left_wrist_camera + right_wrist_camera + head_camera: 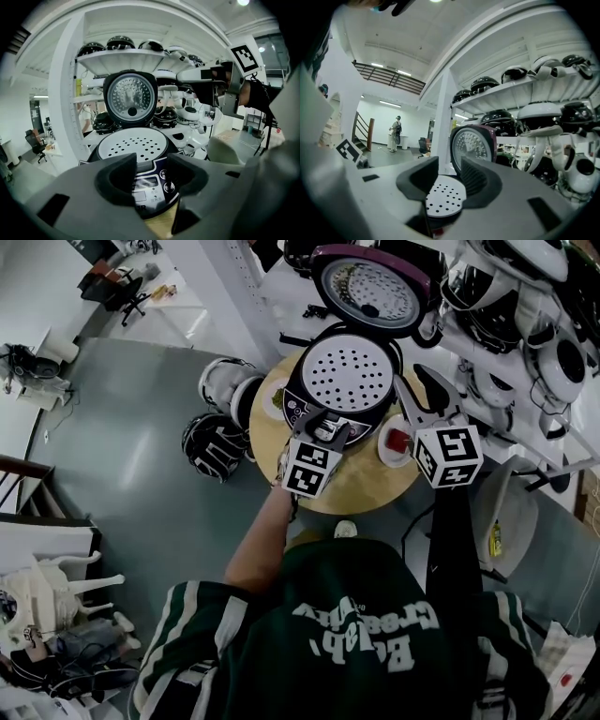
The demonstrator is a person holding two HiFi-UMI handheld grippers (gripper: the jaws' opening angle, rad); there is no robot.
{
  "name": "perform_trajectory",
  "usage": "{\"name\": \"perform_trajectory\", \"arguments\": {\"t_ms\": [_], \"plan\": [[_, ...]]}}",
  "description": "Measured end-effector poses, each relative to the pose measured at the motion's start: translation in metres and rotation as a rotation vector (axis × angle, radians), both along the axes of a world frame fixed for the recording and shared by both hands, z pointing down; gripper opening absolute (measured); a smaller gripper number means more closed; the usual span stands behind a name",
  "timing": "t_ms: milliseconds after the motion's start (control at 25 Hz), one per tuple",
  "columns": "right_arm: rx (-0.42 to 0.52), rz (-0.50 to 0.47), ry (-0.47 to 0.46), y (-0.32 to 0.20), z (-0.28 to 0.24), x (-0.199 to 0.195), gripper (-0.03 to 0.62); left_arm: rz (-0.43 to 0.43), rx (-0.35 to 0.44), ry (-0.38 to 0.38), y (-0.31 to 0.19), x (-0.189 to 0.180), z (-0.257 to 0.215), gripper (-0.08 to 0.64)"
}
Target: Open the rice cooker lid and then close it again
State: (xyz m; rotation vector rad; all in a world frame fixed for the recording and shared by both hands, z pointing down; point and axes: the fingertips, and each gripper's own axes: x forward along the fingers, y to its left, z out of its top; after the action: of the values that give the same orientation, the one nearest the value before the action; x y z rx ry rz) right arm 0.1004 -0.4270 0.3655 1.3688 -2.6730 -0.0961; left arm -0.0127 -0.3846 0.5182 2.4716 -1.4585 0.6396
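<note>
The dark rice cooker (323, 413) stands on a round wooden table (366, 491) with its purple-rimmed lid (366, 285) swung up and open. A white perforated plate (345, 379) covers the pot. My left gripper (328, 433) sits at the cooker's front, open, and its jaws frame the control panel (152, 185) without touching it. My right gripper (420, 381) hovers at the cooker's right side, level, its jaws a little apart with nothing between them. In the right gripper view the raised lid (472, 145) and the plate (443, 199) lie beyond the jaws.
A small white dish with something red (397, 442) sits on the table right of the cooker. Two helmets (217, 446) lie on the floor to the left. Shelves packed with helmets (525, 315) stand close behind and to the right. A person stands far off (396, 133).
</note>
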Motion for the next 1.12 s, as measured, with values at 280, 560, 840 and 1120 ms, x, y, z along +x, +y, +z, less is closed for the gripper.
{"name": "perform_trajectory", "arguments": {"t_ms": [280, 560, 840, 1120], "plan": [[0.074, 0.011, 0.083, -0.049, -0.046, 0.008, 0.176, 0.006, 0.009, 0.059, -0.001, 0.000, -0.005, 0.190], [0.053, -0.004, 0.149, -0.131, -0.092, 0.005, 0.219, -0.001, -0.041, 0.103, -0.004, -0.006, -0.003, 0.183], [-0.037, -0.020, 0.204, -0.186, -0.095, -0.001, 0.272, 0.001, -0.052, 0.145, -0.007, -0.008, -0.005, 0.176], [-0.281, -0.115, 0.308, -0.210, -0.036, -0.014, 0.364, 0.006, -0.047, 0.141, -0.008, -0.008, -0.004, 0.176]]}}
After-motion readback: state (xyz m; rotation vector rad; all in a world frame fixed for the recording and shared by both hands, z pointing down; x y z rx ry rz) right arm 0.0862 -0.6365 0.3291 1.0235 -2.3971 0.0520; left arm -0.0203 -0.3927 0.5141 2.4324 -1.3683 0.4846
